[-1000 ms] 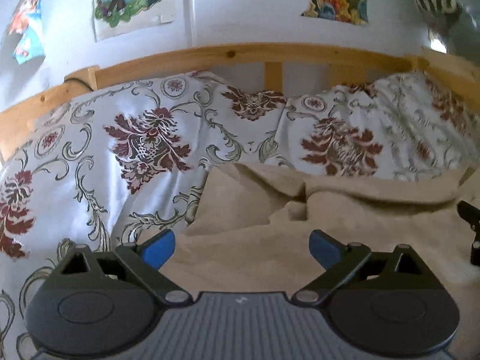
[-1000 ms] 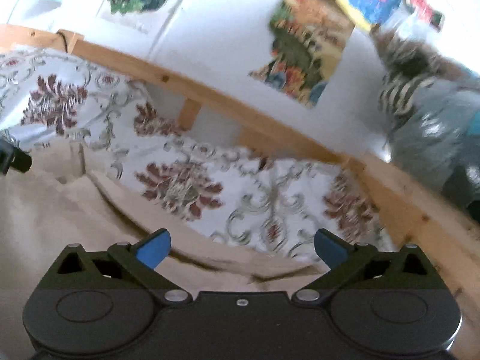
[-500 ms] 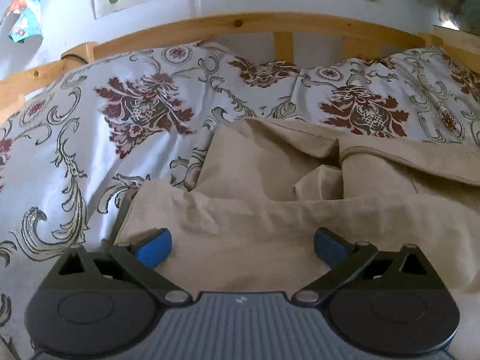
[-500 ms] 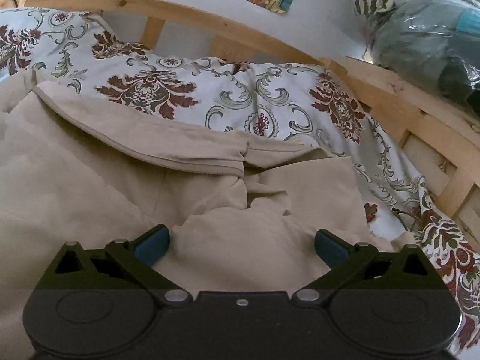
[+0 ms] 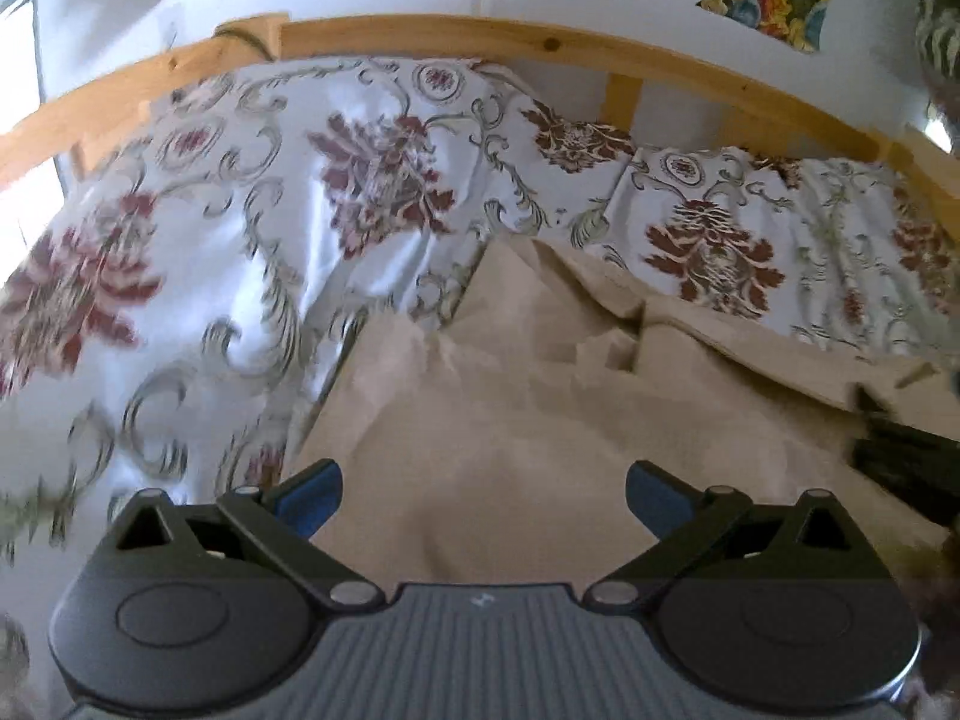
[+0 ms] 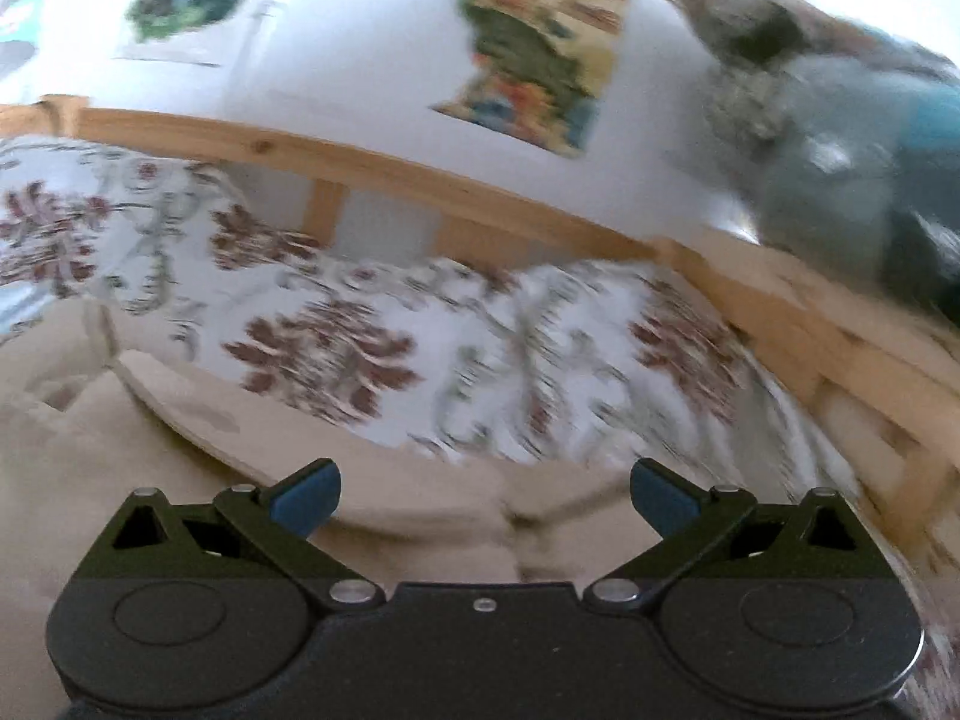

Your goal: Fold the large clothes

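Home bedroom: wooden bed frame (image 5: 456,36), floral bedding (image 5: 372,192), posters (image 6: 534,54) on wall.

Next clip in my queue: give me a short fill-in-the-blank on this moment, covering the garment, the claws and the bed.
1. The beige garment lies on a bedspread printed with dark red ____.
2. The left claw has its jaws ____, with nothing held between them.
3. The bed's rail behind the bedspread is made of ____.
4. The right claw holds ____.

Missing words: flowers; open; wood; nothing
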Available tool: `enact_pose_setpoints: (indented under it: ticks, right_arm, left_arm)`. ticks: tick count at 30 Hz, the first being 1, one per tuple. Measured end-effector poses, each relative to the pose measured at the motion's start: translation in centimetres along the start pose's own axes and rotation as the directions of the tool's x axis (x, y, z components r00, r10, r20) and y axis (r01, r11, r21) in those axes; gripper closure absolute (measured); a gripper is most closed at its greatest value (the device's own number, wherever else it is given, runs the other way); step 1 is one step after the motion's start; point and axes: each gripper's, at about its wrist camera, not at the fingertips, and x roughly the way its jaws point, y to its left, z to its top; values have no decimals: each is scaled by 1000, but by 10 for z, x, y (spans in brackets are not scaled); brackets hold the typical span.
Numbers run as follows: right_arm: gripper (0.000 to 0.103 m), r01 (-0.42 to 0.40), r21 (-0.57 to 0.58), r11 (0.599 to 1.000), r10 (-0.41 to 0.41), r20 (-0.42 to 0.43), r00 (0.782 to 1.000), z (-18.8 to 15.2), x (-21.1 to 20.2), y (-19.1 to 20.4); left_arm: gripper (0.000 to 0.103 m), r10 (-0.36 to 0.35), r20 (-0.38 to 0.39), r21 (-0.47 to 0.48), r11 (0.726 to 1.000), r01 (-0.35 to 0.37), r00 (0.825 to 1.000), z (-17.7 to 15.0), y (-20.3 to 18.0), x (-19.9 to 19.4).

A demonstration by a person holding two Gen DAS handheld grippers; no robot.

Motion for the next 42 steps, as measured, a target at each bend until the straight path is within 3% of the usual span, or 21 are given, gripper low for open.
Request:
enact_pose_setpoints:
  ticks: [2, 4, 6, 7, 11, 15, 16, 19, 21, 22, 25, 27, 32, 38, 42]
  right_arm:
    - [1, -35, -51, 998, 33, -34, 999, 1, 13, 10]
    - [1, -50, -79, 996, 39, -129, 991, -4, 30, 17]
    - [1, -132, -74, 989, 107, -273, 956, -19, 51, 19]
    - [1, -143, -24, 989, 131, -277, 952, -24, 54, 13]
    - [1, -139, 5, 990, 135, -270, 953, -24, 50, 9]
    - [1, -81, 40, 996, 89, -297, 951, -11, 29, 7]
    - [1, -69, 62, 996, 84, -274, 958, -3, 22, 2]
    - [1, -25, 102, 994, 35, -101, 994, 17, 7, -4]
    - [1, 23, 77, 997, -22, -20, 1000, 19, 16, 0]
    - [1, 27, 52, 998, -26, -20, 999, 16, 24, 2]
    - [1, -19, -11, 1000, 17, -179, 984, -5, 53, 12]
    - [1, -105, -5, 994, 98, -317, 943, -17, 73, 18]
    - [1, -102, 16, 995, 102, -288, 952, -19, 67, 15]
    - [1, -58, 61, 996, 74, -309, 948, -3, 39, 8]
    - [1, -14, 123, 992, 34, -154, 987, 16, 19, -3]
  left_arm:
    - [1, -37, -25, -66, 997, 35, 999, -18, 8, -1]
    - [1, -42, -75, -110, 993, 33, 996, -29, 14, 10]
    - [1, -54, -140, -112, 993, 38, 989, -30, 16, 25]
    - [1, -65, -153, -115, 992, 47, 986, -30, 18, 29]
    - [1, -113, -170, -213, 974, 75, 979, -32, 31, 29]
    - [1, -180, -184, -301, 946, 119, 966, -40, 44, 23]
    - [1, -191, -181, -320, 939, 126, 965, -42, 46, 25]
    - [1, -205, -199, -380, 918, 118, 958, -44, 54, 40]
    - [1, -225, -195, -415, 901, 128, 955, -47, 60, 48]
    - [1, -235, -181, -430, 892, 138, 955, -48, 62, 51]
    - [1, -243, -142, -460, 875, 154, 959, -49, 66, 57]
    - [0, -242, -125, -481, 863, 154, 962, -48, 69, 62]
    - [1, -241, -92, -559, 816, 150, 966, -48, 78, 69]
    - [1, -250, -114, -563, 814, 145, 962, -49, 80, 65]
    - [1, -228, -123, -516, 846, 134, 966, -51, 70, 61]
